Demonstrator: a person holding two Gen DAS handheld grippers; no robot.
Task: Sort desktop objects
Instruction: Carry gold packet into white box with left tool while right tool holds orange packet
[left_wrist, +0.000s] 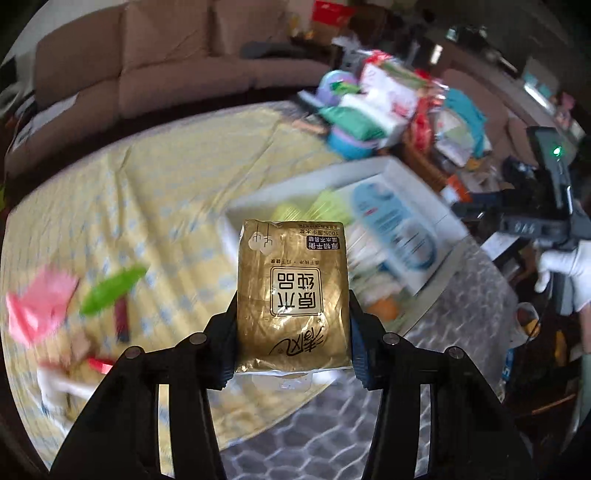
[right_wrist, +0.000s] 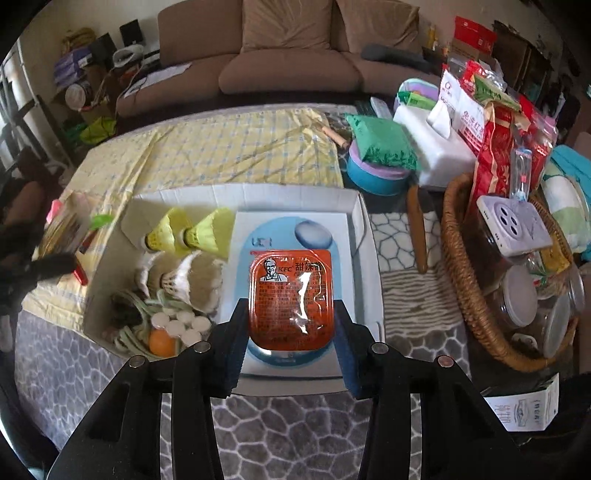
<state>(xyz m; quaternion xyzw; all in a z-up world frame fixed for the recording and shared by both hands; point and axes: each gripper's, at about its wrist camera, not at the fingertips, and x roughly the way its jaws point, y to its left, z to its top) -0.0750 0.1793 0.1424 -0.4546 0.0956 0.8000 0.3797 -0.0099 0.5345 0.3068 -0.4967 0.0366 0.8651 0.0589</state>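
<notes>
Left gripper (left_wrist: 293, 325) clamps a gold tissue pack (left_wrist: 293, 295) at frame centre, above the yellow cloth (left_wrist: 166, 184); right gripper (right_wrist: 291, 332) clamps an orange sauce tub (right_wrist: 291, 299) over the white tray (right_wrist: 354, 206), mid-frame. Risks — the soft pack may slide from the pads; the tub, released early, could land tilted on the blue-printed box (right_wrist: 332, 229) and skid off.

gold tissue pack (left_wrist: 293, 295), black print | orange-red sauce tub (right_wrist: 291, 298), white lettering | white box (right_wrist: 354, 214): yellow shuttlecocks (right_wrist: 192, 234) at 10 o'clock, orange ball (right_wrist: 162, 341) at 7 | bench cloth (right_wrist: 229, 151) pale yellow, blue-checked | brown wicker basket (right_wrist: 465, 280) at 3 o'clock
</notes>
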